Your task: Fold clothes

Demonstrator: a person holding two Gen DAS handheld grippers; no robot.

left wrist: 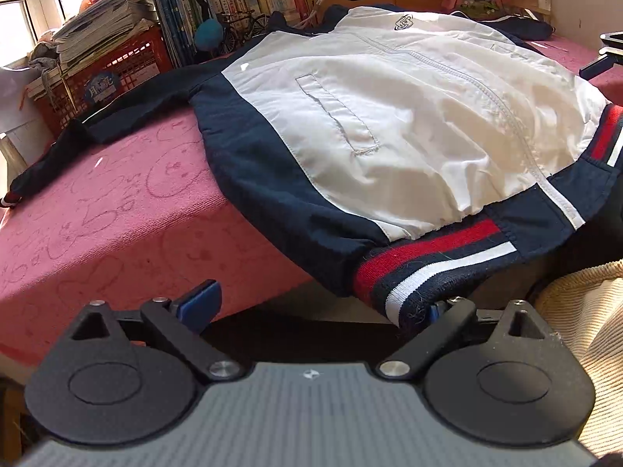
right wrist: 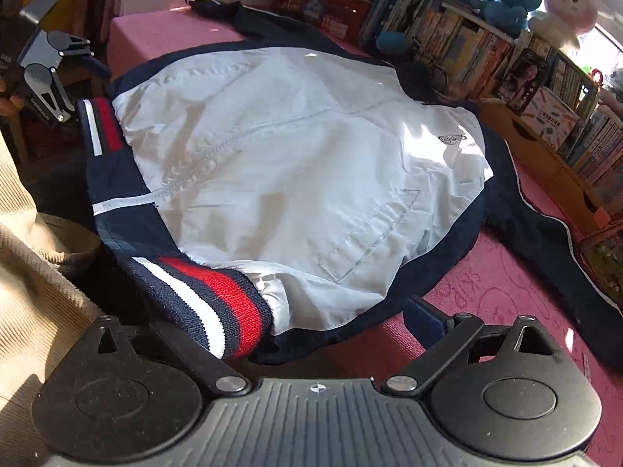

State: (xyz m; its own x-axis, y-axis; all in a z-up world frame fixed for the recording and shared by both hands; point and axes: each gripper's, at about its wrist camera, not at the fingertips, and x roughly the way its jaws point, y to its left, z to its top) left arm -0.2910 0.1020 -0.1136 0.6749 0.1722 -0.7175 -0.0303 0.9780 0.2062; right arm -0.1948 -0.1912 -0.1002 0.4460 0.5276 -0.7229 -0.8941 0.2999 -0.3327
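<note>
At the near edge of the pink-covered table (left wrist: 117, 210), the left gripper (left wrist: 315, 303) is held with its fingers spread wide, the striped hem band (left wrist: 420, 268) lying across the gap and hiding the right fingertip. The right gripper (right wrist: 323, 323) is likewise spread, with the hem's other end draped over its left finger. Nothing is pinched yet, so the step in hand is judged to be the taking of the two hem corners. It would be done best if each gripper were pushed in until the ribbed band sits fully between the pads, both layers being caught together, and both sides were closed evenly so the hem is lifted level.

Beyond the grippers, the jacket (left wrist: 389, 116) is laid front up and spread flat on the table, its hem overhanging the near edge. White panels are framed by navy sides, and a closed zip runs up the middle. A slanted pocket (left wrist: 338, 116) is seen on each side. Farther off, a small dark emblem (left wrist: 403, 23) is stitched near the collar, and a navy sleeve (left wrist: 109, 116) is stretched out to the left, the other to the right.
</note>
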